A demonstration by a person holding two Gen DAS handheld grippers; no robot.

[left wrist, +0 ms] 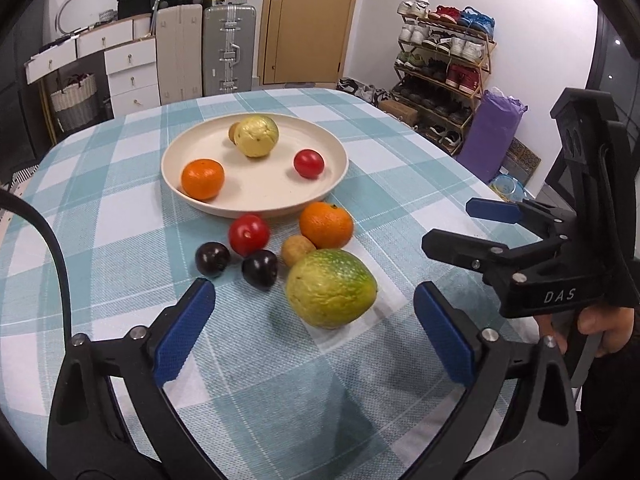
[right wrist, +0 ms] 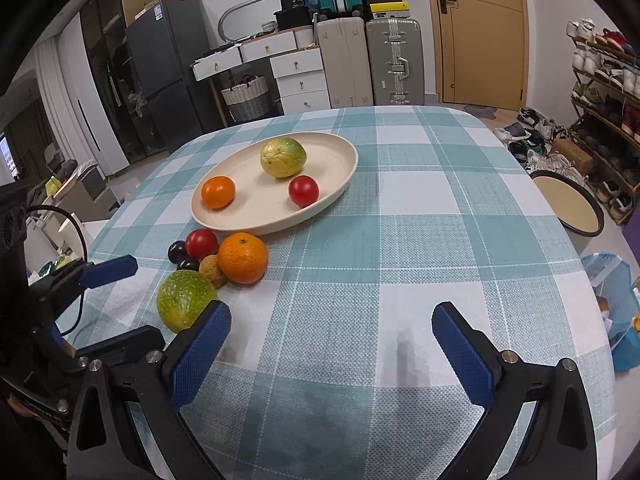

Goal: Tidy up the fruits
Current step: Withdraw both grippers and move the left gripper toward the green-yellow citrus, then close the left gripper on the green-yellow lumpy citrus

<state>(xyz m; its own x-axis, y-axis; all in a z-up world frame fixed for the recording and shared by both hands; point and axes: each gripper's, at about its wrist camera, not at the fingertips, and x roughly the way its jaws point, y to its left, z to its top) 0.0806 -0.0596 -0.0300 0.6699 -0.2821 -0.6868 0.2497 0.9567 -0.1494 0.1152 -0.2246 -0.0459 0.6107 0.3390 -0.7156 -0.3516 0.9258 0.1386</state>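
Here the green fruit [left wrist: 331,289] lies between the open left hand-held gripper's [left wrist: 316,334] fingers.

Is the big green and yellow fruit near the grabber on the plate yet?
No. The big green-yellow fruit sits on the checked tablecloth, outside the cream plate.

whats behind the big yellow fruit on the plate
In the left wrist view a small tan fruit peeks out behind the yellow fruit on the plate. Most of it is covered, and the right wrist view hides it entirely.

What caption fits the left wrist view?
Open left gripper faces green-yellow fruit beside the plate.
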